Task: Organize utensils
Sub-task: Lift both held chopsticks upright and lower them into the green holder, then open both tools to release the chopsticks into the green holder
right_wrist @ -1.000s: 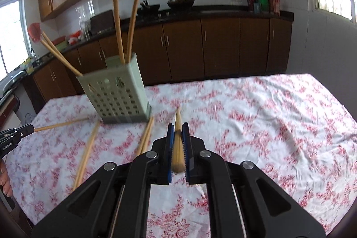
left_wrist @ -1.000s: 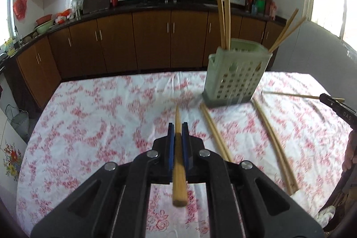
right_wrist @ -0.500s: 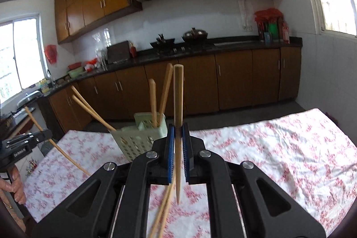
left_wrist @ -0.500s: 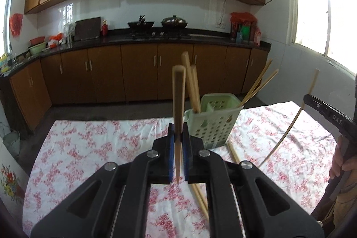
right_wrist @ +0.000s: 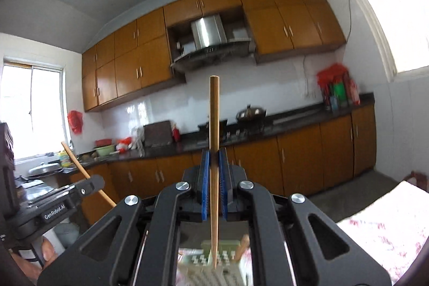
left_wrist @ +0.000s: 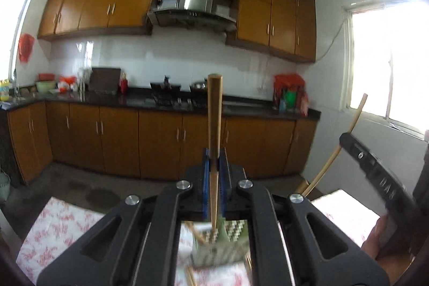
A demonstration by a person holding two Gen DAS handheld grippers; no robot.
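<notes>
with each gripper clamped on one upright chopstick, the insertion step is in hand. left gripper (left_wrist: 213,165) holds a chopstick (left_wrist: 214,125), tip over the holder (left_wrist: 236,232); right gripper (right_wrist: 213,168) likewise (right_wrist: 214,138). next: lower both tips into the holder, then release.

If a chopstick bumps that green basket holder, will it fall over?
Maybe. The green slotted utensil holder looks like thin plastic, so it is probably light. Chopsticks already inside lean outward, which might pull it sideways. A gentle drop from the left gripper's chopstick, held upright and point down above it, should be fine.
</notes>
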